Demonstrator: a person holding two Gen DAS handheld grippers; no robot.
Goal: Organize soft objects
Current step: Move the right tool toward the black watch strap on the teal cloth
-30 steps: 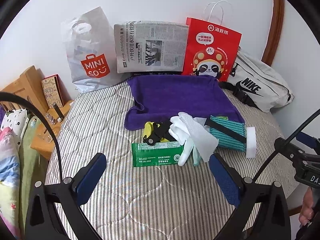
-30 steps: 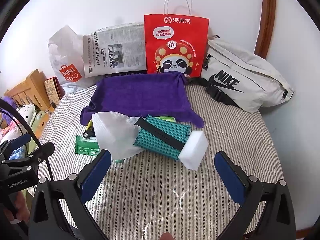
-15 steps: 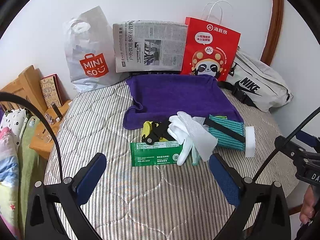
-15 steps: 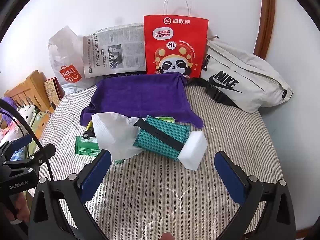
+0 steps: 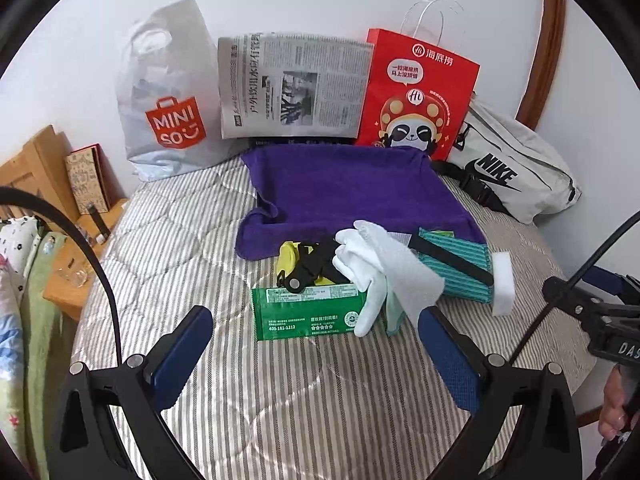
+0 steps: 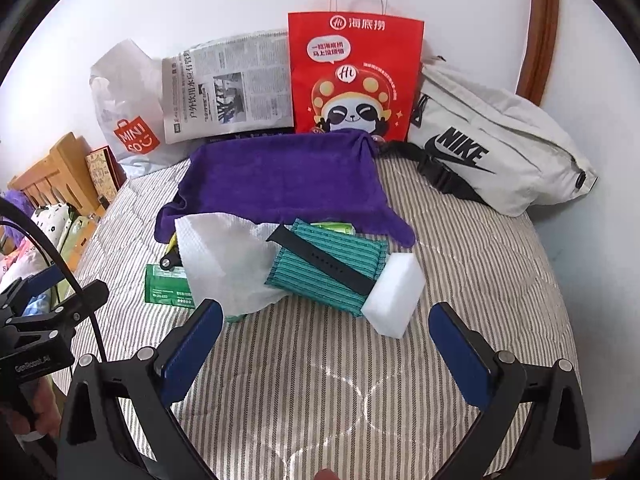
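Observation:
A purple towel (image 5: pixel 352 196) lies spread on the striped bed; it also shows in the right wrist view (image 6: pixel 280 176). In front of it is a pile: a green tissue pack (image 5: pixel 308 314), a yellow and black item (image 5: pixel 304 266), a white glove (image 5: pixel 360 264), a white cloth (image 6: pixel 220 256), a teal striped cloth (image 6: pixel 332 268) with a black strap (image 6: pixel 320 258) across it, and a white sponge (image 6: pixel 396 294). My left gripper (image 5: pixel 316 352) is open and empty, short of the tissue pack. My right gripper (image 6: pixel 326 346) is open and empty, short of the sponge.
Against the back wall stand a Miniso plastic bag (image 5: pixel 168 92), a newspaper (image 5: pixel 292 84), a red paper bag (image 5: pixel 416 92) and a white Nike bag (image 5: pixel 516 172). A wooden shelf (image 5: pixel 36 168) with a book stands left of the bed (image 5: pixel 168 240).
Both grippers have shifted slightly; the pile looks a little nearer and lower in the left wrist view. Nothing was touched or moved.

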